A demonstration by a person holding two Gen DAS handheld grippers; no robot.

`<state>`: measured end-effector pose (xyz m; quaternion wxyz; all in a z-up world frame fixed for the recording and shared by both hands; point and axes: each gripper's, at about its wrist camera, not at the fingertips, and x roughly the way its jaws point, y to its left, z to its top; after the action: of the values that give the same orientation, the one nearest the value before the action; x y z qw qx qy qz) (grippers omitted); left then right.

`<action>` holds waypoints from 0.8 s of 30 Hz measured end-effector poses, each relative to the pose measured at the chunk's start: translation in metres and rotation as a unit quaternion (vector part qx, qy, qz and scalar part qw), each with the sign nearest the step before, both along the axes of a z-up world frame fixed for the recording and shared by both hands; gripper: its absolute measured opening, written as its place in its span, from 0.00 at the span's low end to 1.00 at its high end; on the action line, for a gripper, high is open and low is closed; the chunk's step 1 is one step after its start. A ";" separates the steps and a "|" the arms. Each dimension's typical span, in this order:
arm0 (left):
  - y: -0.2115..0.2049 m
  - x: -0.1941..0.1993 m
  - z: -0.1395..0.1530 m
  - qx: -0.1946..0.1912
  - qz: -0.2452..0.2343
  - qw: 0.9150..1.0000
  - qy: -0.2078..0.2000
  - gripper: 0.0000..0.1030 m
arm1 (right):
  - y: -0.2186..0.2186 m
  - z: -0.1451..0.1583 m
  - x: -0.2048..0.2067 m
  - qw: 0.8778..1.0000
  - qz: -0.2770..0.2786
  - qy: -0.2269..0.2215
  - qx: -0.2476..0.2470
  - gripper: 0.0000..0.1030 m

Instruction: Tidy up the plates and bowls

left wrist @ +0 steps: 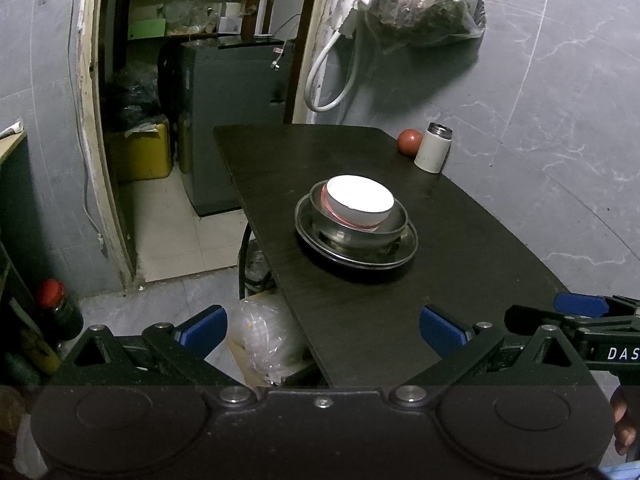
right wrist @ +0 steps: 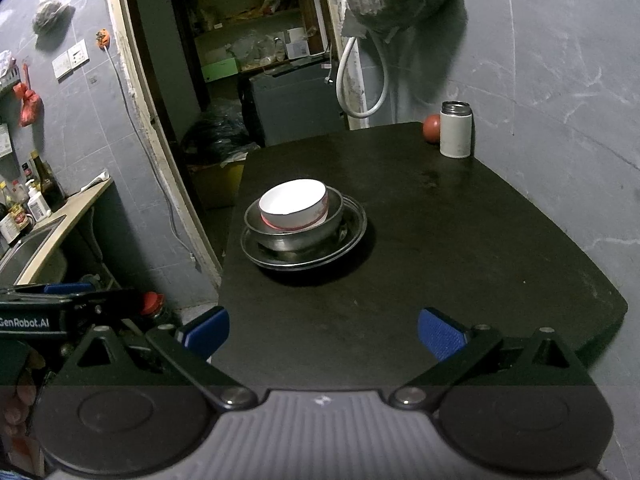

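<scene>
Two grippers, left point(left wrist: 323, 330) and right point(right wrist: 323, 330), we find spread wide and empty, held back at the near edge of the dark table point(left wrist: 460, 280). A white bowl point(left wrist: 359, 200) sits inside a steel bowl point(left wrist: 394, 224) on a steel plate point(left wrist: 408, 246), possibly two plates stacked. A tomato point(left wrist: 409, 142) and white flask point(left wrist: 433, 147) stand far off.

The right gripper point(right wrist: 323, 334) hung with fingers point(right wrist: 440, 336) spread wide and empty. Ahead of them on the dark surface point(right wrist: 460, 240), a white bowl point(right wrist: 294, 206) sat nested in a steel bowl point(right wrist: 296, 232) on a steel plate point(right wrist: 352, 236).
</scene>
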<state>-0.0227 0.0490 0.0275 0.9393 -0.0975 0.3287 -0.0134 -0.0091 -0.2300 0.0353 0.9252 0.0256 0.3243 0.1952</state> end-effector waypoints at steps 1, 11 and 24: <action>0.000 0.000 0.000 0.000 0.000 1.000 0.000 0.99 | 0.001 0.000 0.000 1.000 0.000 0.000 -0.001 1.00; 0.002 0.001 -0.001 -0.002 -0.001 1.000 0.000 0.99 | 0.005 0.001 0.000 1.000 0.000 -0.001 -0.003 1.00; -0.007 0.005 -0.001 0.029 -0.005 1.000 -0.002 0.99 | 0.007 0.001 0.002 1.000 -0.002 0.001 -0.002 1.00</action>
<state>-0.0179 0.0418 0.0263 0.9424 -0.0681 0.3274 -0.0085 -0.0074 -0.2234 0.0359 0.9254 0.0243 0.3254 0.1926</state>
